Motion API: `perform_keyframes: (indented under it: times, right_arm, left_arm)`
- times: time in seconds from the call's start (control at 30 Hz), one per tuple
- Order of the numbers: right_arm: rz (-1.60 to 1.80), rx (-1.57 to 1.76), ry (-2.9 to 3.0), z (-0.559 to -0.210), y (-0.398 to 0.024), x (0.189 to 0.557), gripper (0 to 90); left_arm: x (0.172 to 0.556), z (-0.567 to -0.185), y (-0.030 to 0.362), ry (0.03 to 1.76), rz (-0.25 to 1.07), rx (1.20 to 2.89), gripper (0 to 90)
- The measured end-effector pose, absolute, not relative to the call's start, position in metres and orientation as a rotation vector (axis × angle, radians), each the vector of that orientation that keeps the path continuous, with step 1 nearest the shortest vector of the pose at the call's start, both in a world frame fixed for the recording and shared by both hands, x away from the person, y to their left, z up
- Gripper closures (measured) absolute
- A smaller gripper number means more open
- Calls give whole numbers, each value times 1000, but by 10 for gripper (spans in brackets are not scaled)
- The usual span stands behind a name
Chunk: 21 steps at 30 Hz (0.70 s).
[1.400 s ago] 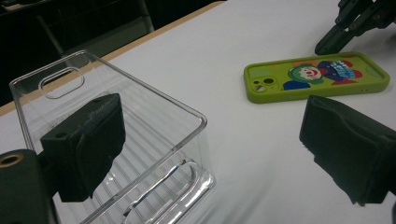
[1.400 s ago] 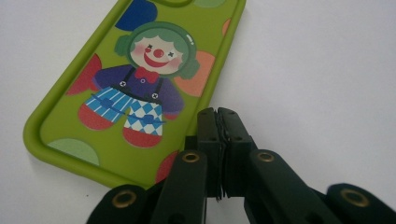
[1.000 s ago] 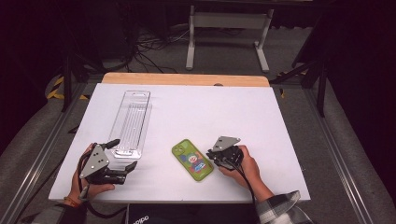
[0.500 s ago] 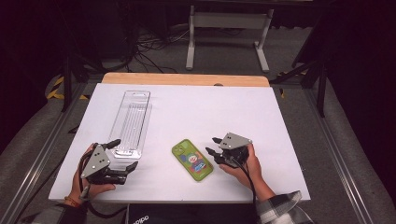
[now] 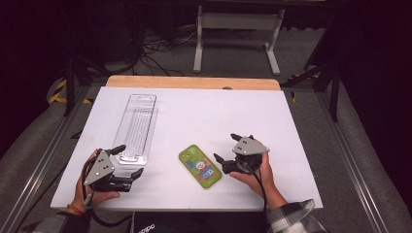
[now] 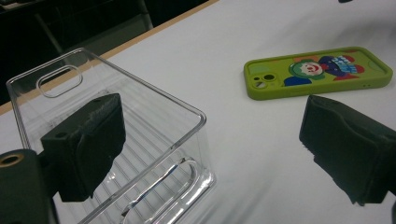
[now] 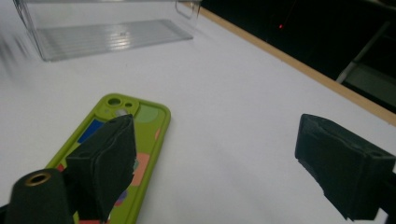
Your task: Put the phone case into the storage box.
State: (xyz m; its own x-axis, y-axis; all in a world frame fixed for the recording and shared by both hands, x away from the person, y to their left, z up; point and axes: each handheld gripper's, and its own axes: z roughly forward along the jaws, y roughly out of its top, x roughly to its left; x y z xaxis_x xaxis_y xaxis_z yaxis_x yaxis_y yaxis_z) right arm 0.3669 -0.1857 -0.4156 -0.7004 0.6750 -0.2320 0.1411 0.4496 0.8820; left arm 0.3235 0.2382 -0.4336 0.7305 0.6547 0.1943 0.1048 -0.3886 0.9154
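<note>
A lime-green phone in a case printed with a clown figure [image 5: 199, 165] is laid flat on the white tabletop [image 5: 204, 116], near the table's front edge and slightly right of centre. The right gripper [image 5: 224, 149] is held just at three o'clock of the phone, its jaws spread wide after having just been opening; nothing is pinched between them, though in the right gripper view one jaw is seen over the phone [image 7: 112, 154]. A long clear plastic tray with a ribbed floor [image 5: 137, 127] is stood at ten o'clock of the phone. The left gripper [image 5: 129, 161] is held at the tray's near end, jaws apart, one jaw seen over the tray's corner [image 6: 116, 154], nothing gripped.
</note>
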Motion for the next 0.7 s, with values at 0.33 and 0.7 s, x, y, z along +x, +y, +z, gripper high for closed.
perform_keyframes:
  times: [0.33, 0.7]
  right_arm:
    - [1264, 680, 1970, -409, -198, 349, 116]
    - [1256, 656, 1904, -407, -216, 324, 75]
  left_arm:
    - [323, -433, 239, 584, 661, 1897, 75]
    - [322, -432, 239, 583, 661, 1873, 32]
